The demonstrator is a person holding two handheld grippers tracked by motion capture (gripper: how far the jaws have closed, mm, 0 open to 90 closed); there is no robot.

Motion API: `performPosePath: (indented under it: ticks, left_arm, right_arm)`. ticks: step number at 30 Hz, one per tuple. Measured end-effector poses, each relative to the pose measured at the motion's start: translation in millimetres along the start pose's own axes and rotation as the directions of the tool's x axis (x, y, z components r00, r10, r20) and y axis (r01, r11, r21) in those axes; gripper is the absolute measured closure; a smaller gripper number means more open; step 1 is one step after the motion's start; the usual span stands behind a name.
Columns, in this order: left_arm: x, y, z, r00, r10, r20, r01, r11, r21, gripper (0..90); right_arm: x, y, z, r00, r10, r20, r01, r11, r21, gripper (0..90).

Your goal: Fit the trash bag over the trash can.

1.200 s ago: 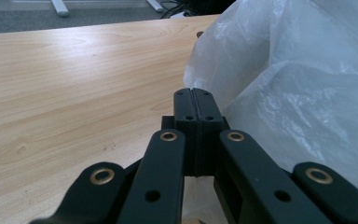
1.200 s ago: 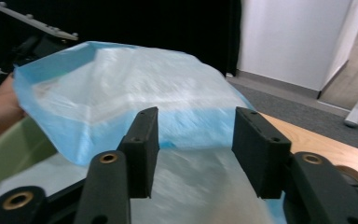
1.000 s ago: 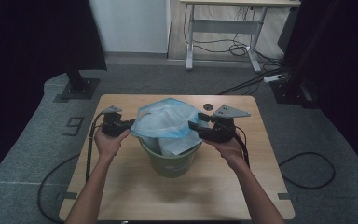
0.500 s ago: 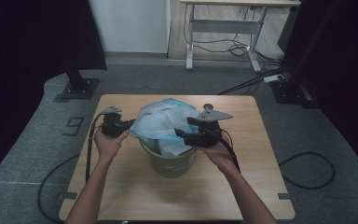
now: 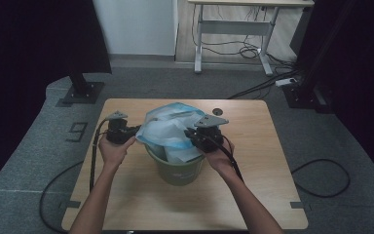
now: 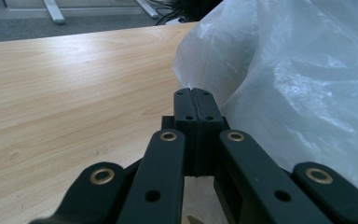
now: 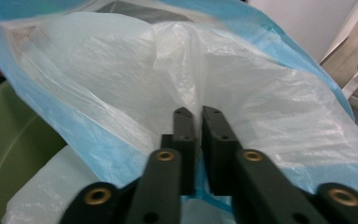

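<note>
Pale blue plastic bag [image 5: 171,130] billowing over green bin [image 5: 175,168] at mid-frame of the high view, on the wooden table [image 5: 253,161]. Against a second ago: right gripper [image 5: 198,138] now further left, in over the bin, jaws just closed and pinching a fold of film [image 7: 193,100]. Left gripper [image 5: 132,132] unmoved at centre-left, clamped tight on the bag's edge [image 6: 200,95]. Bag bunched narrower between both.

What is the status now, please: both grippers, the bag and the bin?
Left gripper shut on bag edge. Right gripper just closed, pinching bag film. Bag bunched over green bin, not seated. Nothing in the way.
</note>
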State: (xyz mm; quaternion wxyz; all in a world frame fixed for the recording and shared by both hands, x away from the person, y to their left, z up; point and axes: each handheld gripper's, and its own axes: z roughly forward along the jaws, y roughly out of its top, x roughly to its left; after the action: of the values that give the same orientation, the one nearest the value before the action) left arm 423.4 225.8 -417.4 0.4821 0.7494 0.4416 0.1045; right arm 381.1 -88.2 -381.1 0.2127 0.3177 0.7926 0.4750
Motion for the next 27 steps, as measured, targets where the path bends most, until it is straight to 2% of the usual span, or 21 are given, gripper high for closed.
performPosePath:
  ticks: [3, 6, 9, 11, 14, 19, 21, 25, 26, 27]
  left_arm:
    - [0.7, -0.5, -0.9, 1.0, 0.0, 0.0, 0.0, 1.0, -0.002, 89.7]
    - [2.0, -1.4, -2.2, 1.0, -0.004, 0.0, 0.004, 1.0, -0.006, 89.7]
    - [3.4, -2.8, -3.5, 1.0, -0.008, 0.0, 0.008, 0.9999, -0.008, 89.7]
    - [3.3, -3.1, -4.1, 1.0, -0.005, -0.001, 0.005, 1.0, -0.006, 89.7]
    - [2.2, -2.6, -5.0, 1.0, -0.006, 0.003, 0.006, 1.0, -0.007, 89.7]
    - [-2.3, -2.6, -8.4, 0.9999, 0.014, 0.006, -0.014, 0.9999, -0.003, 89.7]
    - [-5.5, -2.3, -12.0, 0.9996, 0.026, 0.009, -0.026, 0.9996, -0.007, 89.7]
    - [-11.1, -3.5, -17.5, 0.9987, 0.049, 0.009, -0.049, 0.9988, 0.003, 89.7]
    - [-12.5, -4.9, -19.5, 0.9985, 0.054, 0.009, -0.054, 0.9985, 0.004, 89.7]
    - [-13.1, -5.9, -20.5, 0.9984, 0.055, 0.011, -0.055, 0.9985, 0.005, 89.7]
  right_arm:
    - [-2.1, -1.5, -4.0, 0.9997, 0.019, -0.016, -0.019, 1.0, -0.02, 88.3]
    - [-1.2, -0.7, -9.4, 0.9996, 0.018, -0.021, -0.019, 0.999, -0.04, 88.3]
    - [4.1, -1.4, -27.3, 0.9987, 0.006, -0.051, -0.01, 0.997, -0.077, 88.4]
    - [6.2, -2.7, -32.8, 0.9981, 0.004, -0.062, -0.01, 0.996, -0.086, 88.3]
    - [12.3, -7.4, -49.0, 0.9946, 0.01, -0.103, -0.021, 0.994, -0.109, 88.3]
    - [22.2, -17.1, -73.4, 0.9859, 0.02, -0.166, -0.043, 0.99, -0.135, 88.4]
    - [26.8, -22.0, -81.7, 0.9795, 0.024, -0.2, -0.054, 0.988, -0.142, 88.4]
    - [38.7, -34.2, -89.8, 0.97, 0.023, -0.242, -0.059, 0.988, -0.142, 88.4]
    - [46.1, -43.1, -90.9, 0.9653, 0.021, -0.26, -0.059, 0.989, -0.139, 88.5]
    - [46.1, -43.1, -90.9, 0.9653, 0.021, -0.26, -0.059, 0.989, -0.139, 88.5]
